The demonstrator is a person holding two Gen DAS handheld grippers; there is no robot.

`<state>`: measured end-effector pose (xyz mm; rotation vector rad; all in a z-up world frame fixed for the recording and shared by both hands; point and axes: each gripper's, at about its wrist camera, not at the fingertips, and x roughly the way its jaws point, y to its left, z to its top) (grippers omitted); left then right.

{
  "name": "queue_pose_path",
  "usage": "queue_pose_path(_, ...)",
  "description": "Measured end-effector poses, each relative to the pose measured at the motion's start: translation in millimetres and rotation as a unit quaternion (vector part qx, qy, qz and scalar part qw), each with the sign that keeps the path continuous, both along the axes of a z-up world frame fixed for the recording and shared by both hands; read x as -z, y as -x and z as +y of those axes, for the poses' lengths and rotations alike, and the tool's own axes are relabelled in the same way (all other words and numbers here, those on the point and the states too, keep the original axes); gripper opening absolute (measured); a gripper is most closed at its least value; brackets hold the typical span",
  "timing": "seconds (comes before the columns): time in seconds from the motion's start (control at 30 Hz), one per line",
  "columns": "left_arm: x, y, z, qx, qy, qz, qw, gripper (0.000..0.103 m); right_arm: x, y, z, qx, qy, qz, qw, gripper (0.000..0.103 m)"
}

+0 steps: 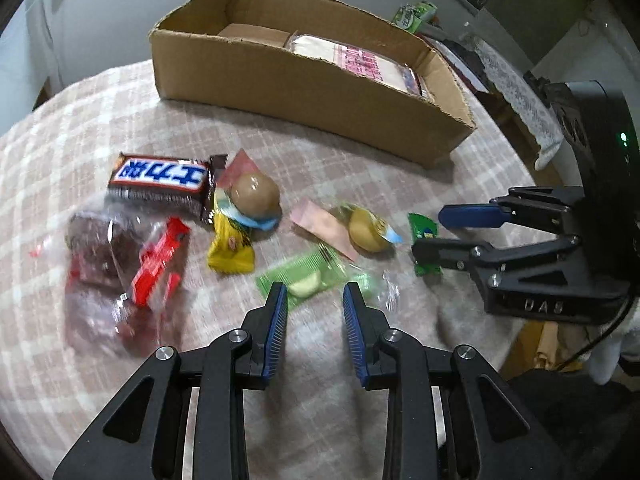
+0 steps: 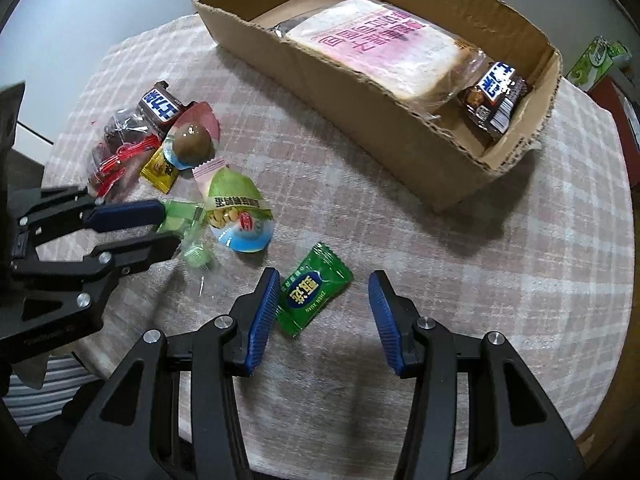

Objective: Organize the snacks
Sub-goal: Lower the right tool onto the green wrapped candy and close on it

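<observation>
A round counter [image 2: 500,288] stands here under a pink-and-white plaid cloth [image 1: 80,128]. Behind it runs a pale wall [image 1: 100,8]. Off to one side a lace-edged cloth [image 1: 516,92] drapes over dark furniture, with a green carton [image 1: 414,16] nearby. The light is soft and even.

The counter [image 2: 520,280] carries a cardboard box [image 2: 360,120] toward twelve o'clock, and in it a bread packet [image 2: 372,44] lies with a chocolate bar [image 2: 494,94] at its three o'clock end. Before the box, snacks lie loose: a second chocolate bar [image 1: 160,178] at ten o'clock, an egg-shaped snack [image 1: 256,192] just beside it on a small sachet [image 1: 230,244], and a clear bag [image 1: 120,264] at nine o'clock. Nearest, a candy packet [image 2: 314,290] lies between the right claw [image 2: 324,312] fingers, touching the nine o'clock one, with the left claw [image 2: 168,228] at its nine o'clock.
</observation>
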<state>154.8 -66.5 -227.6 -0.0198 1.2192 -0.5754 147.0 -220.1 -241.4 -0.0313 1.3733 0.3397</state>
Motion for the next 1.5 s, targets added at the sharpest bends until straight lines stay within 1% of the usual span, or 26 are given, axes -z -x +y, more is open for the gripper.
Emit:
queue_pose_path(0.07,-0.1,4.7,-1.1,-0.004,-0.005,-0.006,1.0,0.027,-2.9,0.6,-5.1,0.006,0.0,-0.004,1.0,0.049)
queue_pose_path(0.13,0.3,7.5,-4.0,0.003,-0.025,-0.02,0.9995,0.027,-4.4,1.5,-7.5,0.011,-0.001,-0.004,1.0,0.049)
queue_pose_path(0.27,-0.3,8.1,-19.4,0.03,-0.065,-0.047,0.9963,0.028,-0.8,3.3,-12.0,0.001,0.004,-0.001,1.0,0.049)
queue_pose_path(0.43,2.0,1.8,-34.7,0.069,-0.088,-0.061,0.9919,0.028,2.8,1.4,-13.2,0.001,-0.001,0.004,1.0,0.049)
queue_pose_path(0.53,-3.3,1.0,-33.4,0.064,-0.073,-0.055,0.9938,0.028,0.9,-0.7,-13.4,0.005,-0.007,0.002,1.0,0.049)
queue_pose_path(0.6,-8.7,3.5,-28.1,0.044,-0.056,-0.05,0.9963,0.028,0.4,-2.1,-15.1,0.01,-0.01,0.001,1.0,0.049)
queue_pose_path(0.63,-11.1,5.4,-24.7,0.033,-0.049,-0.048,0.9971,0.028,-3.4,1.7,-26.2,0.013,-0.012,0.001,1.0,0.049)
queue_pose_path(0.7,-15.7,10.5,-17.1,0.003,-0.01,-0.032,0.9994,0.028,-4.3,-2.3,-28.4,0.018,-0.02,-0.001,1.0,0.049)
queue_pose_path(0.73,-14.8,12.6,-15.1,-0.011,0.013,-0.016,0.9997,0.028,-4.8,-2.6,-29.8,0.019,-0.024,-0.001,1.0,0.049)
queue_pose_path(0.8,-8.5,14.8,-18.4,-0.028,0.041,0.016,0.9986,0.028,-4.2,-3.4,-31.6,0.017,-0.024,0.0,1.0,0.049)
queue_pose_path(0.9,0.6,13.2,-31.1,-0.044,0.038,0.032,0.9978,0.028,-2.6,-4.9,-33.2,0.014,-0.027,0.003,1.0,0.049)
queue_pose_path(0.97,0.7,12.6,-38.4,-0.049,0.035,0.033,0.9976,0.028,-2.0,-4.5,-32.1,0.015,-0.027,0.002,1.0,0.049)
queue_pose_path(1.03,0.1,11.9,-47.4,-0.047,0.018,0.021,0.9985,0.028,-0.3,-4.1,-30.5,0.013,-0.028,0.004,1.0,0.049)
queue_pose_path(1.1,-0.6,11.5,-52.8,-0.045,0.011,0.019,0.9987,0.028,1.9,-3.0,-28.5,0.015,-0.025,0.005,1.0,0.049)
queue_pose_path(1.23,3.8,12.3,-61.2,-0.038,-0.022,0.011,0.999,0.028,4.3,-2.1,-23.0,0.023,-0.027,0.007,0.999,0.049)
queue_pose_path(1.4,7.0,13.2,-62.6,-0.038,-0.036,0.001,0.9986,0.027,4.0,-4.8,-14.4,0.014,-0.016,0.002,1.0,0.049)
queue_pose_path(1.43,7.2,12.8,-59.2,-0.041,-0.028,0.003,0.9988,0.026,4.5,-4.7,-10.6,0.009,-0.009,0.0,1.0,0.049)
queue_pose_path(1.47,7.5,12.2,-56.7,-0.043,-0.027,0.003,0.9987,0.022,5.0,-5.3,-6.5,0.006,-0.005,-0.002,1.0,0.05)
queue_pose_path(1.5,7.4,12.1,-54.5,-0.043,-0.029,0.002,0.9986,0.021,5.4,-4.7,-2.8,-0.002,0.001,-0.003,1.0,0.054)
